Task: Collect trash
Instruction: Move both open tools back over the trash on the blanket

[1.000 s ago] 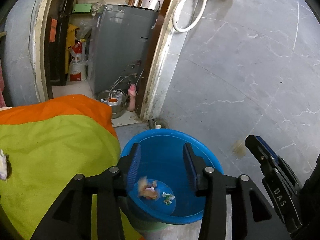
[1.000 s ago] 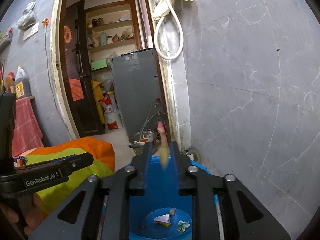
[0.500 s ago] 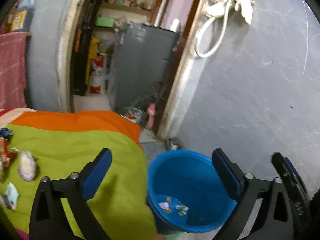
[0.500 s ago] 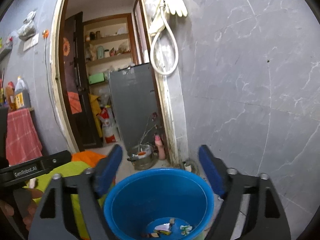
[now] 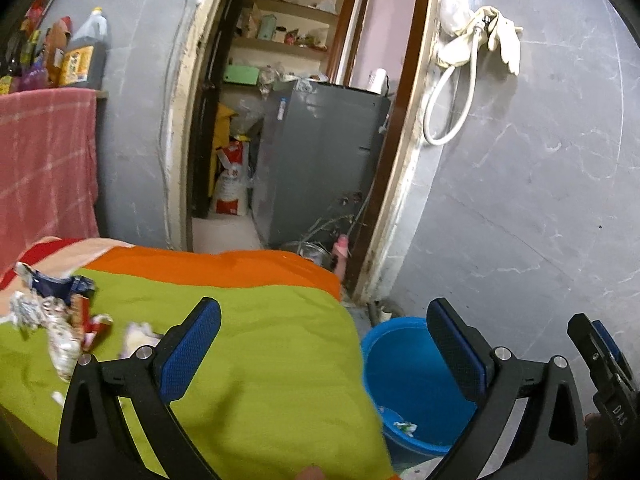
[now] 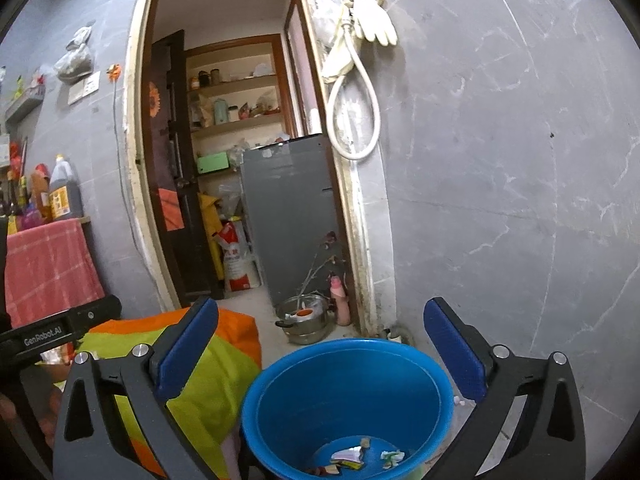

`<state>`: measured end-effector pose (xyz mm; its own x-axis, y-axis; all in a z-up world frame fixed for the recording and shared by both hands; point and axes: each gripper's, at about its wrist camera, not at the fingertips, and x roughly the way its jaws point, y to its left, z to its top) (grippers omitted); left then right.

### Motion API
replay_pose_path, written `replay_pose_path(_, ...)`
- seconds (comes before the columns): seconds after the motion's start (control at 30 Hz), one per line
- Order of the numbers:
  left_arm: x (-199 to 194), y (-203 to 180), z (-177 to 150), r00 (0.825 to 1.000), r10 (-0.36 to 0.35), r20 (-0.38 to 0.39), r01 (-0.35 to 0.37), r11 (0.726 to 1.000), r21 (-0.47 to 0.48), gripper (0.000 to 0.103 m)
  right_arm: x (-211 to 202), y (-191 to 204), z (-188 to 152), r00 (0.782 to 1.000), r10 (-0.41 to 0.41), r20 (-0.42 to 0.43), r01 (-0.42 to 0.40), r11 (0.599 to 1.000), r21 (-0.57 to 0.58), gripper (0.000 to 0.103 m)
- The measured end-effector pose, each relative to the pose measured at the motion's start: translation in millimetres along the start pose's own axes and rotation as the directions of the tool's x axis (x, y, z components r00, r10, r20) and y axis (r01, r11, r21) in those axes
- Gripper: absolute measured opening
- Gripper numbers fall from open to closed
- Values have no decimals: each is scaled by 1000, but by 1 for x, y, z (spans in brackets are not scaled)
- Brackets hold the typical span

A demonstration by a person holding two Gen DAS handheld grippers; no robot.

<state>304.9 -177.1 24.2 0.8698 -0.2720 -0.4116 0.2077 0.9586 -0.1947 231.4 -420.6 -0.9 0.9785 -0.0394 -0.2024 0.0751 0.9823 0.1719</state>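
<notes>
A blue bucket (image 6: pixel 348 396) stands on the floor beside the bed, with a few scraps of trash (image 6: pixel 352 456) at its bottom; it also shows in the left wrist view (image 5: pixel 412 384). Several crumpled wrappers (image 5: pixel 60 320) lie on the green and orange blanket (image 5: pixel 248 344) at the left. My left gripper (image 5: pixel 324 348) is open and empty above the blanket's edge, right of the wrappers. My right gripper (image 6: pixel 320 352) is open and empty above the bucket's rim.
A doorway (image 6: pixel 224 168) opens to a pantry with a grey cabinet (image 6: pixel 292 216), a steel pot (image 6: pixel 304 320) and a pink bottle (image 6: pixel 340 304) on the floor. A pink towel (image 5: pixel 44 168) hangs at left under bottles. A grey marbled wall (image 6: pixel 500 200) is on the right.
Both grippers opened and let their trash fall into the bucket. The left gripper swung left from over the bucket toward the blanket and wrappers. The right gripper rose slightly.
</notes>
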Motion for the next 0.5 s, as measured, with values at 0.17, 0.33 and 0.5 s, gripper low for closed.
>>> replay_pose_path(0.17, -22, 16, 1, 999, 25, 31, -26, 1000, 12, 101, -10, 21, 3, 1000, 24, 10, -23, 1000, -20, 103)
replay_pose_path(0.33, -48, 38, 1, 997, 61, 55, -63, 998, 25, 101, -21, 48, 7, 998, 55, 13, -54, 997, -46, 103)
replay_pose_path(0.5, -71, 64, 0, 993, 97, 74, -100, 994, 37, 101, -31, 80, 6, 994, 106, 12, -105, 993, -49, 103)
